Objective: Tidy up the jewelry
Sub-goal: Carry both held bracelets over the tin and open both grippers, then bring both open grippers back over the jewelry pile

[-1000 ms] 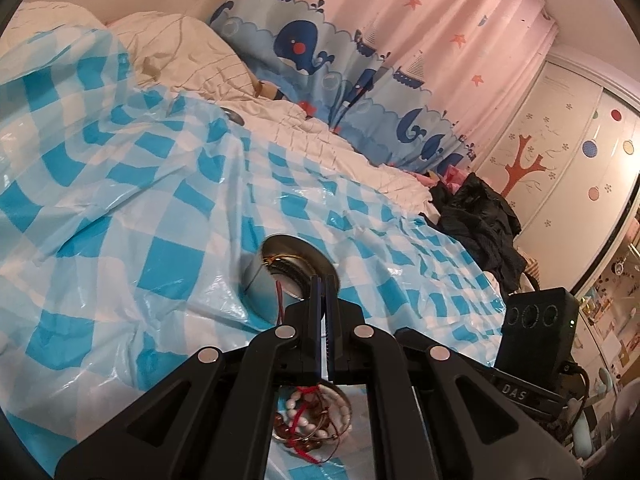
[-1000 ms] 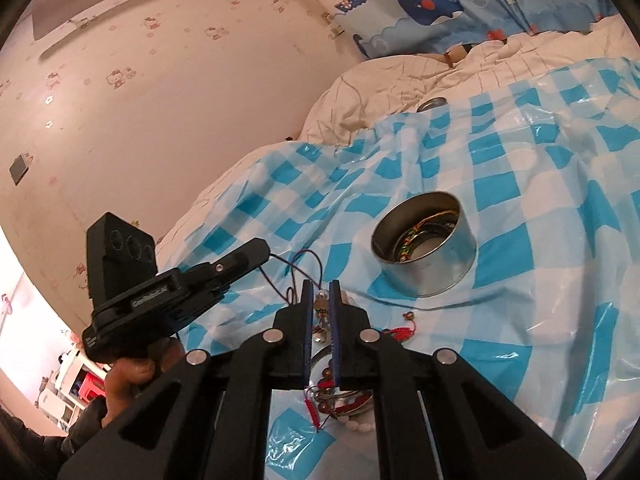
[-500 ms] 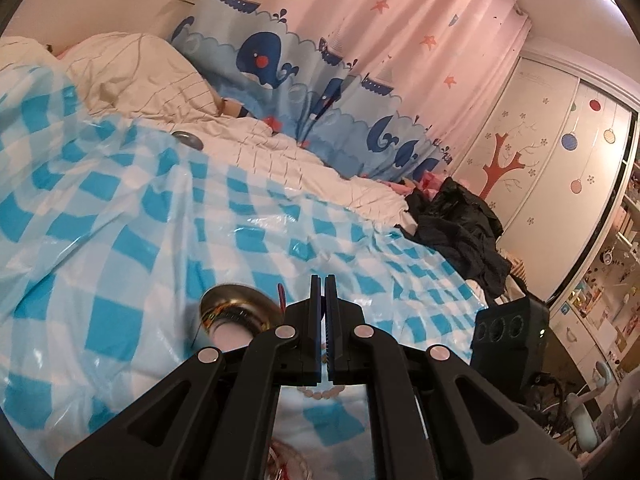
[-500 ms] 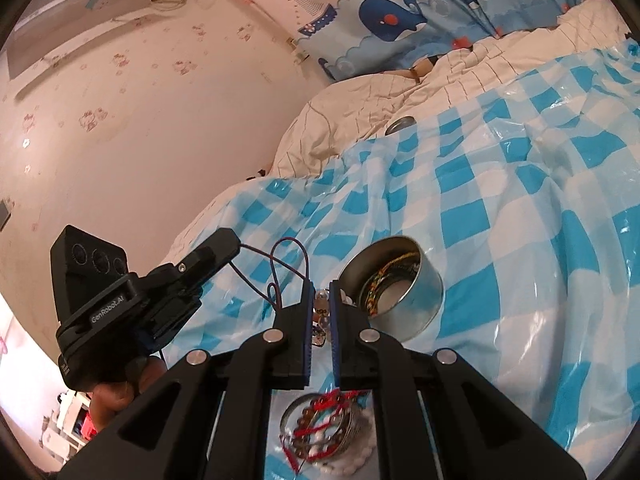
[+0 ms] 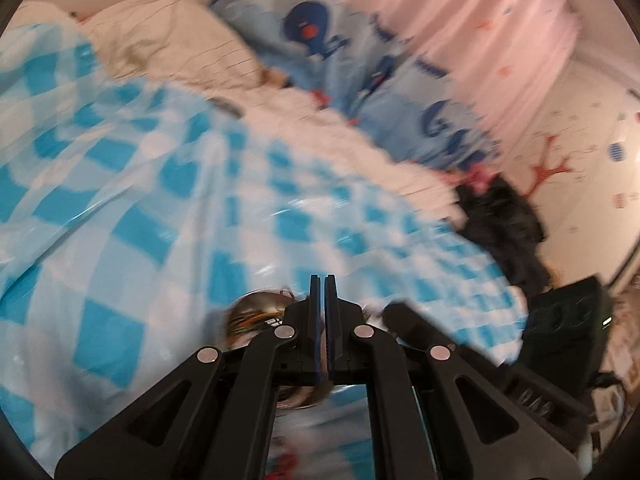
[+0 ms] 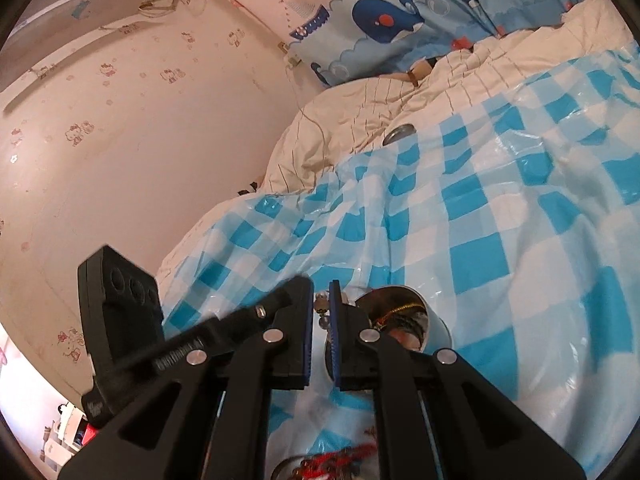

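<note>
A round metal tin [image 6: 404, 312] with jewelry inside sits on the blue-checked plastic sheet [image 6: 500, 208]; it also shows blurred in the left wrist view [image 5: 256, 312]. My right gripper [image 6: 321, 292] is shut on a beaded piece of jewelry [image 6: 322, 312], held just left of the tin's rim. My left gripper [image 5: 322, 284] is shut, its jaws together; I cannot see anything between them. In the right wrist view its fingers [image 6: 296, 292] sit right beside my right gripper. Red-and-bead bracelets [image 6: 332, 462] lie on the sheet below the right gripper.
A cream quilt [image 6: 380, 120] lies beyond the sheet, with a small metal lid [image 6: 398, 134] at its edge. Whale-print curtains [image 6: 420, 12] hang behind. Dark clothes [image 5: 504, 224] are piled at the bed's right side. The wall [image 6: 120, 140] is at left.
Both grippers have lifted and moved toward the tin. The right gripper carries the beaded piece up near the tin's rim. The left view is now motion-blurred.
</note>
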Action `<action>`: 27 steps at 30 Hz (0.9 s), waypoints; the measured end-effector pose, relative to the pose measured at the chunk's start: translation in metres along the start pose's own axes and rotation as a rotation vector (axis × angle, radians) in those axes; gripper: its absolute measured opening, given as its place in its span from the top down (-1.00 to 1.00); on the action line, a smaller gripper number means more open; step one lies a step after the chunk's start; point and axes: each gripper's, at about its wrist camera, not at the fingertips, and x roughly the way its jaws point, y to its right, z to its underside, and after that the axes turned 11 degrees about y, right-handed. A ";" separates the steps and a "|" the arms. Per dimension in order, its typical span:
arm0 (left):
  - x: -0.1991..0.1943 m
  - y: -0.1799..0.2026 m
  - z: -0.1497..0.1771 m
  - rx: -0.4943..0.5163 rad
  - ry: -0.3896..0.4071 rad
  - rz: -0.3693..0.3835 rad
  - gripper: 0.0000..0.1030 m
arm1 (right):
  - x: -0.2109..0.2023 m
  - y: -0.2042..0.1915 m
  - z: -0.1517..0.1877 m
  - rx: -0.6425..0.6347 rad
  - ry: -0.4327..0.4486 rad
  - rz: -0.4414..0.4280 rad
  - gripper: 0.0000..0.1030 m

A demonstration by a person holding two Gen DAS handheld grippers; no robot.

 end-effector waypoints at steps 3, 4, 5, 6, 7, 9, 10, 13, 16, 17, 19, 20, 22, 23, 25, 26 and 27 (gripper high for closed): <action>-0.001 -0.009 0.000 0.009 -0.016 -0.052 0.94 | 0.016 0.005 0.006 0.002 -0.046 0.038 0.78; -0.003 -0.011 0.000 0.010 -0.012 -0.060 0.91 | 0.018 0.006 0.009 0.000 -0.057 0.047 0.68; -0.007 -0.013 -0.001 0.009 -0.009 -0.063 0.89 | 0.016 0.006 0.011 -0.006 -0.052 0.062 0.37; -0.010 -0.015 -0.002 0.007 -0.008 -0.065 0.83 | 0.014 0.006 0.012 -0.007 -0.045 0.070 0.25; -0.014 -0.017 -0.002 0.006 -0.006 -0.068 0.77 | 0.011 0.005 0.011 -0.006 -0.039 0.074 0.25; -0.022 -0.019 -0.001 0.008 -0.007 -0.071 0.73 | 0.004 0.002 0.010 -0.017 -0.031 0.080 0.25; -0.027 -0.019 0.001 0.018 -0.009 -0.080 0.70 | -0.001 -0.001 0.010 -0.029 -0.029 0.085 0.25; -0.040 -0.014 0.008 0.066 -0.014 -0.104 0.62 | -0.018 -0.009 0.014 -0.066 -0.043 0.105 0.25; -0.055 -0.006 0.016 0.132 -0.014 -0.124 0.55 | -0.043 -0.016 0.031 -0.131 -0.065 0.151 0.10; -0.061 -0.003 0.019 0.160 -0.011 -0.134 0.52 | -0.049 -0.016 0.035 -0.142 -0.068 0.161 0.06; -0.071 0.003 0.025 0.205 -0.009 -0.150 0.43 | -0.064 -0.015 0.049 -0.163 -0.086 0.192 0.05; -0.077 0.006 0.030 0.235 -0.009 -0.162 0.41 | -0.068 -0.012 0.056 -0.162 -0.097 0.207 0.03; -0.085 0.010 0.034 0.272 -0.008 -0.174 0.37 | -0.074 -0.007 0.066 -0.141 -0.112 0.225 -0.03; -0.090 0.013 0.037 0.299 -0.006 -0.181 0.37 | -0.075 -0.004 0.070 -0.132 -0.115 0.231 -0.04; -0.097 0.016 0.040 0.335 0.002 -0.191 0.32 | -0.072 0.001 0.076 -0.124 -0.121 0.251 -0.04; -0.101 0.016 0.041 0.347 0.006 -0.195 0.31 | -0.070 0.004 0.078 -0.116 -0.123 0.259 -0.04; -0.103 0.017 0.042 0.352 0.009 -0.199 0.26 | -0.068 0.008 0.080 -0.102 -0.128 0.269 -0.04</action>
